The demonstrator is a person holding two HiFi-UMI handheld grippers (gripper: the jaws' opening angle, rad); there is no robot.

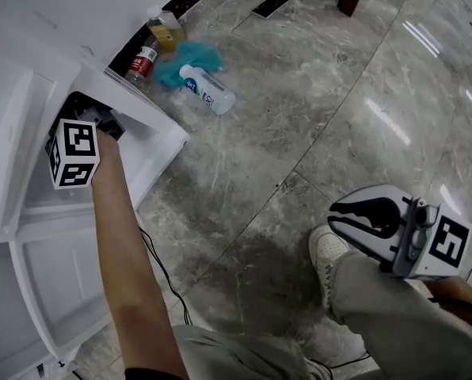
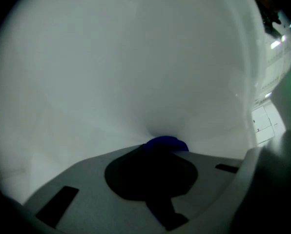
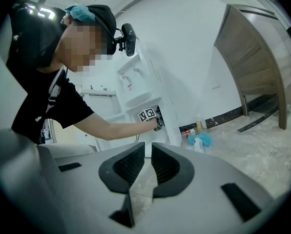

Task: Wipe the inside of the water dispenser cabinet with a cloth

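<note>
The white water dispenser (image 1: 153,137) stands at the left with its lower cabinet open. My left gripper (image 1: 101,125) reaches into the dark cabinet opening, and its marker cube (image 1: 72,153) stays outside. In the left gripper view the jaws are shut on a blue cloth (image 2: 166,143), only a small fold of which shows at the tips, pressed against the white inner wall (image 2: 135,67). My right gripper (image 1: 361,218) rests over the person's knee, away from the dispenser. Its jaws stand close together with nothing between them (image 3: 148,152). The right gripper view shows the dispenser (image 3: 135,82) with the left arm reaching in.
On the marble floor beside the dispenser lie a teal cloth (image 1: 195,57), a white bottle (image 1: 208,90), a red-labelled bottle (image 1: 143,62) and a yellow spray bottle (image 1: 165,30). The open cabinet door (image 1: 54,283) hangs at the lower left. A black cable (image 1: 163,271) runs along the floor.
</note>
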